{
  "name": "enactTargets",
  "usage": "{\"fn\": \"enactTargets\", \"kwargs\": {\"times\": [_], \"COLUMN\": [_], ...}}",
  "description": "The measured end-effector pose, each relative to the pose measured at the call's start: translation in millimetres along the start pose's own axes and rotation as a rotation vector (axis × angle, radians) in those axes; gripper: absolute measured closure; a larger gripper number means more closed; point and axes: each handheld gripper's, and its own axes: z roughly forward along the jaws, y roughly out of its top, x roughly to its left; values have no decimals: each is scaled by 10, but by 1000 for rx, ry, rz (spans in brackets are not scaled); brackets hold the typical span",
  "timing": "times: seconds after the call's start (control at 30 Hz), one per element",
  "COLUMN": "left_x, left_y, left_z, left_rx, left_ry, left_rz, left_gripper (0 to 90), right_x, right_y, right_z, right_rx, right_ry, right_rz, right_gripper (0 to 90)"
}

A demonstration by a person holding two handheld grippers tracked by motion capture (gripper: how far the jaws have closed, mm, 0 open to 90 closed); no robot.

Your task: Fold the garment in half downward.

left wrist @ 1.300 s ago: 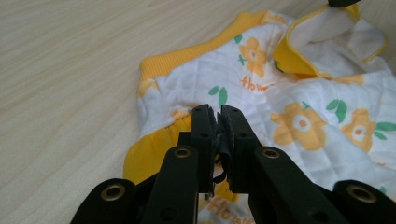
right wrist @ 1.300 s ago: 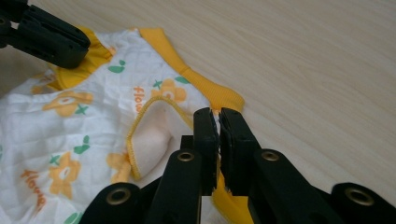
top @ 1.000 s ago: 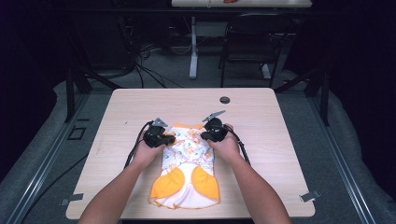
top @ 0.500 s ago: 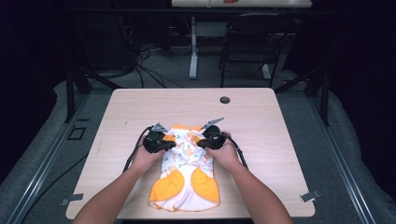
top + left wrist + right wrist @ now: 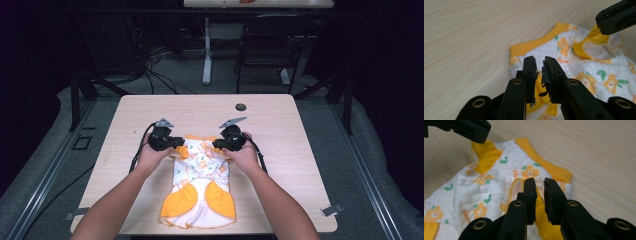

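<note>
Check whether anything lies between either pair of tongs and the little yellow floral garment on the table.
Nothing visible does. The left tongs and right tongs hover just above the garment, one over each side of its top part, slightly parted with no cloth between the jaws, which have just been opening. Only bare table surrounds it.

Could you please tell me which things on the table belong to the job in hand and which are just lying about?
In the job:
garment, white and yellow with a flower print
left gripper, jaws just opening, nothing between them
right gripper, the same

Lying about:
small dark disc near the table's far edge
</note>
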Motion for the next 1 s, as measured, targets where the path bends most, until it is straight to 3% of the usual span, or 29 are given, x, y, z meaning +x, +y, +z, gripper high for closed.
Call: {"fn": "enactTargets", "kwargs": {"times": [0.1,0.2,0.33,0.47,0.53,0.6,0.73,0.9,0.93,1.0], "left_x": [42,73,107,128,132,120,91,93,92,87], "left_y": [28,14,-17,-44,-55,-68,-93,-103,-99,-99], "left_z": [30,94,181,252,280,316,376,390,389,389], "left_rx": [6,16,27,34,45,51,83,93,96,90], "left_ry": [17,29,49,66,54,64,63,56,51,41], "left_rz": [-6,-19,-23,-18,-24,-26,-17,-22,-24,-31], "left_gripper": [769,754,725,677,651,627,614,659,671,702], "right_x": [-53,-114,-166,-182,-193,-208,-211,-224,-225,-207], "right_y": [40,23,-4,-1,-4,-15,-46,-69,-68,-69], "right_z": [50,139,224,266,289,309,347,353,353,361], "right_rx": [1,36,33,52,51,47,93,99,97,90], "right_ry": [-61,-106,-127,-155,-174,-172,-157,-139,-124,-118], "right_rz": [5,13,39,29,36,54,47,45,48,44], "right_gripper": [771,743,719,662,631,619,614,648,709,739]}}
